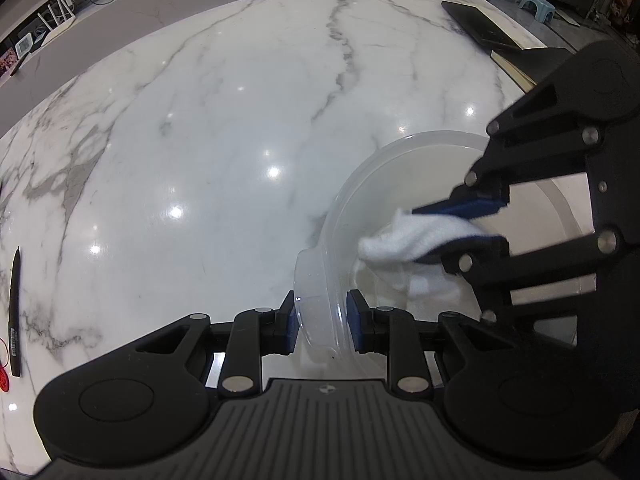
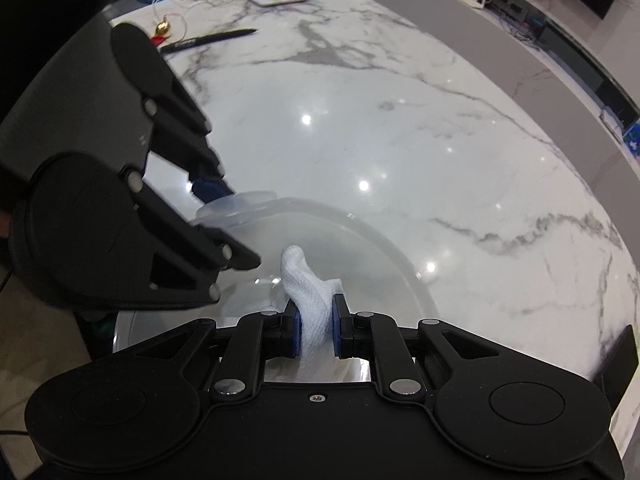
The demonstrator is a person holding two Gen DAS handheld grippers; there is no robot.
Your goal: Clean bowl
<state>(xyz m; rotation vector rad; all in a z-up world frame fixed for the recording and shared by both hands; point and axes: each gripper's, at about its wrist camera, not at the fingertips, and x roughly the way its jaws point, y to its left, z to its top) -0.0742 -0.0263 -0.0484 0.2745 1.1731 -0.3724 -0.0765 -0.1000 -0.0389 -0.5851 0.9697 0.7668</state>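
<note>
Marble top (image 1: 224, 152) open ahead; pen (image 1: 15, 312) far left, bowl (image 1: 320, 280) right.

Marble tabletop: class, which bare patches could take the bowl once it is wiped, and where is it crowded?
Bare marble tabletop stretches from the clear plastic bowl toward the far edge, between the black pen and the dark tablet. Crowded: around the bowl, where the left gripper clamps its rim and the right gripper holds the white cloth, and the cluttered corner behind the pen.
</note>
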